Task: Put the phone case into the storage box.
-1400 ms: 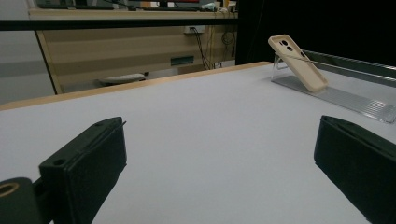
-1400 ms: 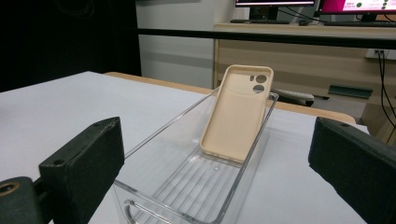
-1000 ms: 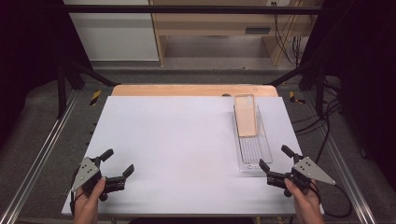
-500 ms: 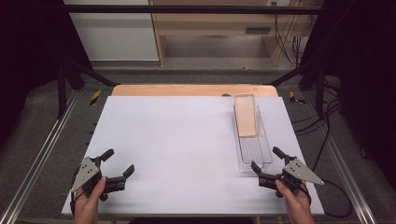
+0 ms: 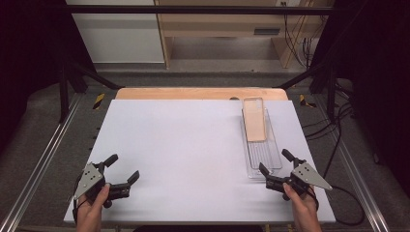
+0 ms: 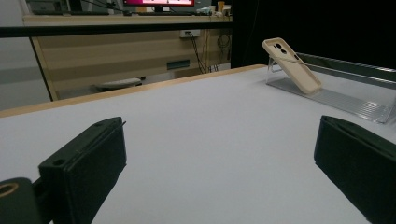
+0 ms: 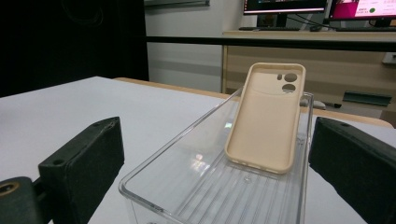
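Evidently staged for easy pickup, the beige phone case (image 7: 266,119) leaned in the clear tray (image 7: 187,186), right tongs (image 5: 276,169) and left tongs (image 5: 123,169) both standing apart over the bench (image 5: 193,145).

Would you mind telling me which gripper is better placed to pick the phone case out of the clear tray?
Right. The right gripper sits at the near end of the clear tray, jaws open toward the phone case. The left gripper is across the table.

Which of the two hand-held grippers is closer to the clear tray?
The right hand-held gripper: its open jaws sit at the clear tray's near end, while the left hand-held gripper sits across the table.
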Tool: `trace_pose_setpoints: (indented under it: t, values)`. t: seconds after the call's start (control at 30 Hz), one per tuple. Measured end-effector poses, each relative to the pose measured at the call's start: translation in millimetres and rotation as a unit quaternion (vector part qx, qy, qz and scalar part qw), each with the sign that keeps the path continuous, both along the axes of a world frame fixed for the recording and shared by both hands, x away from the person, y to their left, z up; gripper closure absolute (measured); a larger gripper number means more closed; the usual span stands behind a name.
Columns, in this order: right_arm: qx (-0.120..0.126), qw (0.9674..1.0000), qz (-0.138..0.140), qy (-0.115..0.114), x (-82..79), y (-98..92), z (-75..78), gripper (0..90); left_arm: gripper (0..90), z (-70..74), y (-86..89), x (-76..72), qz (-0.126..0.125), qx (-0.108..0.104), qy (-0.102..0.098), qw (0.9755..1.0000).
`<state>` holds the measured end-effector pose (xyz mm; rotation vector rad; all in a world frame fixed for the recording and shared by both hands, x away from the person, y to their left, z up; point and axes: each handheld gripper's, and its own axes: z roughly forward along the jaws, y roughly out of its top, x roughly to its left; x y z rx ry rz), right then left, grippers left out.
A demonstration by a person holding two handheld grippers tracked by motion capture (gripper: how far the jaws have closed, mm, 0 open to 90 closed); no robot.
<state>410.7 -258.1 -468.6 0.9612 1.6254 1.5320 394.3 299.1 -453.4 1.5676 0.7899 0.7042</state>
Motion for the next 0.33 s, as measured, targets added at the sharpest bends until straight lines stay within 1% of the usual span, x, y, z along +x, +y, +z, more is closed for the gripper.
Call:
trace_pose_setpoints:
  t: [0.1, 0.23, 0.27, 0.33]
  values:
    - [-0.008, 1.0, 0.002, -0.004, 1.3, -0.1, -0.8, 3.8, 1.6, 0.2, 0.2, -1.0, 0.001, -0.004, -0.002, 1.0]
    - [-0.027, 0.9996, 0.006, -0.007, 1.8, -1.0, -3.0, 3.8, 1.6, -0.5, 0.9, -4.5, 0.005, -0.007, -0.003, 1.0]
    - [-0.028, 0.9996, 0.006, -0.005, 1.1, -1.3, -3.4, 3.8, 1.6, -0.7, 1.2, -5.5, 0.006, -0.007, -0.003, 1.0]
    - [-0.04, 0.9992, 0.007, -0.003, 0.5, -2.2, -4.6, 3.8, 1.6, -0.9, 1.7, -6.2, 0.008, -0.01, -0.002, 0.9999]
